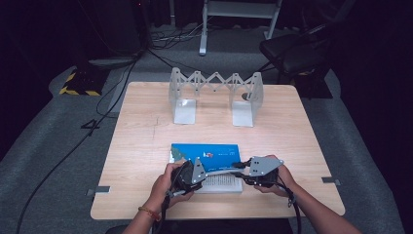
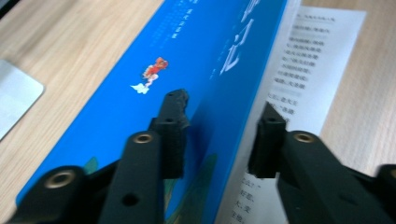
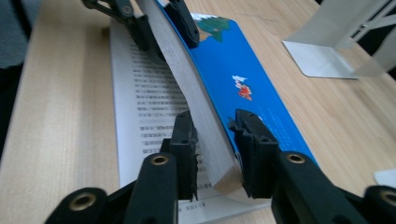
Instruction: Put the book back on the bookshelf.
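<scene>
Two grippers are closed on one book (image 1: 214,158), one at each end of its lifted half. The left gripper (image 2: 219,121) has one jaw pressed flat on the blue cover (image 2: 140,79) and the other against the edge of the page block, so the cover and a thick stack of pages are pinched between them. The right gripper (image 3: 215,135) does the same at the other end: one jaw on the printed side, the other on the cover, with the page block's corner standing between them.

From above, the left gripper (image 1: 191,171) and the right gripper (image 1: 246,168) sit close together over the book's near part, each held in a hand (image 1: 168,183) that comes in from the bottom edge. The book lies near the front middle of the wooden table (image 1: 141,146), open, with the gripped half raised off a printed page (image 3: 140,102) that lies flat on the wood.

Farther back on the table stands a folding metal book rack (image 1: 215,92), two upright end plates joined by a zigzag lattice. The space between its plates holds no book. It is well apart from the book and the grippers.
</scene>
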`<move>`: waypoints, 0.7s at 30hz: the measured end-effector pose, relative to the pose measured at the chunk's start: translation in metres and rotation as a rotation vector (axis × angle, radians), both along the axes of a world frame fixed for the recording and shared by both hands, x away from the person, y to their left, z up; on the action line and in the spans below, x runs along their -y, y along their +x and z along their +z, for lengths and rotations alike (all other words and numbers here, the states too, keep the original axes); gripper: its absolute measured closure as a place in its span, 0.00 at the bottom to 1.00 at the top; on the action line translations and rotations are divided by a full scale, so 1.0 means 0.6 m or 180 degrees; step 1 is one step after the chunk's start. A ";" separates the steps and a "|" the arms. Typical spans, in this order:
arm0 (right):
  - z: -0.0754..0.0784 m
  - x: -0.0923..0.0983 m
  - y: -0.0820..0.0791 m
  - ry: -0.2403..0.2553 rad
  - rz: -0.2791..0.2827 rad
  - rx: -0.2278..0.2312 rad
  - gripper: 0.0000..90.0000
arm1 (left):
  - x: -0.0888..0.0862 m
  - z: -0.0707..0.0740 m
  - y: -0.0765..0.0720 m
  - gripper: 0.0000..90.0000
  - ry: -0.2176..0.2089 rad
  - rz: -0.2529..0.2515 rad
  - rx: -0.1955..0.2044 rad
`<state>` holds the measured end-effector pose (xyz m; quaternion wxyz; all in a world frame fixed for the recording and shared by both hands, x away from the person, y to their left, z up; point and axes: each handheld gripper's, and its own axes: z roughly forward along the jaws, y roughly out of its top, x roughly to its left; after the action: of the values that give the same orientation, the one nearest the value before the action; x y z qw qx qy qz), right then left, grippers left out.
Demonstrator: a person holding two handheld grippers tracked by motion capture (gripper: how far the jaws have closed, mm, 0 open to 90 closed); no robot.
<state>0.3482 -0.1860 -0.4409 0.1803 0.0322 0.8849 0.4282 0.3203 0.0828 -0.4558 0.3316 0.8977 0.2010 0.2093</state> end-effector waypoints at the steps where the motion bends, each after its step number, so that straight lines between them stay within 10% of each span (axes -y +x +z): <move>1: 0.000 0.000 0.000 0.0000 0.0000 0.0000 0.76 | 0.000 0.000 0.000 0.74 0.0000 0.0000 0.0000; 4: -0.003 0.015 0.015 0.0312 0.0176 -0.0111 0.70 | -0.009 0.003 0.005 0.75 -0.0131 -0.0019 -0.0070; 10: -0.023 0.033 0.042 0.0353 0.0182 -0.0103 0.74 | -0.015 0.004 0.010 0.76 -0.0229 -0.0063 -0.0144; 13: -0.022 0.031 0.036 0.0237 0.0156 -0.0068 0.77 | -0.012 0.004 0.015 0.68 -0.0217 0.0057 -0.0301; 21: 0.005 0.016 0.015 0.0092 -0.0053 0.0061 0.80 | 0.030 0.015 -0.001 0.45 -0.0119 0.0359 -0.0161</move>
<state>0.3571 -0.1953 -0.4376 0.1918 0.0381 0.8766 0.4397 0.3198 0.0649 -0.4470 0.3308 0.8836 0.2634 0.2012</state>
